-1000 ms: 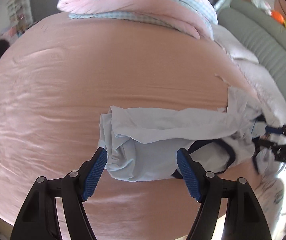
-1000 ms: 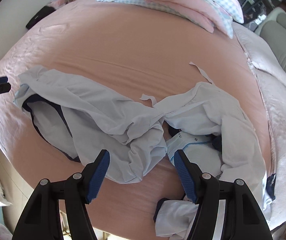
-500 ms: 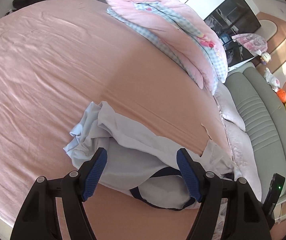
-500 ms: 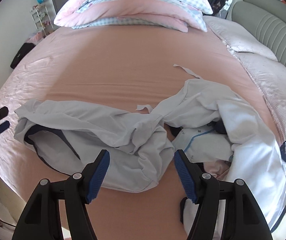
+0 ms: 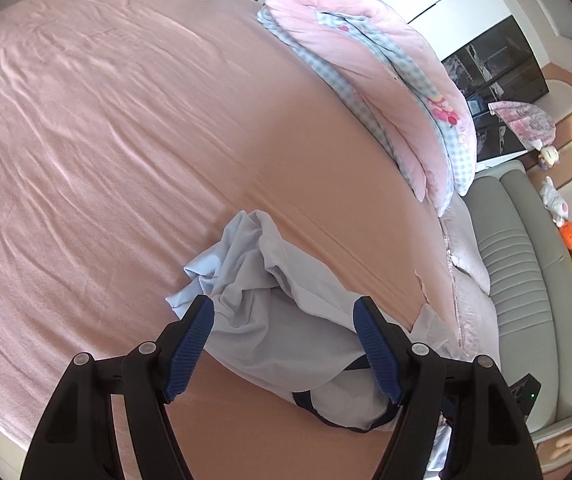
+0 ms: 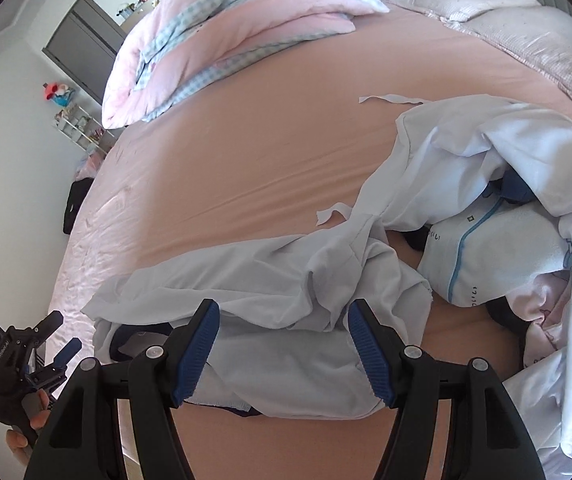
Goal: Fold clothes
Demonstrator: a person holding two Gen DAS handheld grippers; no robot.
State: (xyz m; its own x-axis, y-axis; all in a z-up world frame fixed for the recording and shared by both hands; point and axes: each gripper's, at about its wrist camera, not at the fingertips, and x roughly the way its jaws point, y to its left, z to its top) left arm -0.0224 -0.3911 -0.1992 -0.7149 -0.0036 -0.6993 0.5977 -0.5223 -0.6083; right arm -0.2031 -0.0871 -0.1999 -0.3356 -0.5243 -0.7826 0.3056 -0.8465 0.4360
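While tilted downward, both grippers (image 5: 284,344) (image 6: 282,344) hover open above the garment (image 6: 278,280).

Between my left hand-held gripper's (image 5: 284,334) ribbed blue rubbery pads (image 5: 376,346) I see a thin, matt, crumpled pale blue cloth garment (image 5: 286,320). Beyond it lies the softly creased pink cloth bed sheet (image 5: 126,140); my matt black plastic gripper arms (image 6: 438,400) carry shiny metal rivets.

From my left wrist, my own fingers (image 5: 378,356) cover the near end of the pale blue garment (image 5: 286,320). On the right, the white clothes pile (image 6: 526,184) runs past the frame edge. The shelf clutter (image 6: 74,120) is too small to identify.
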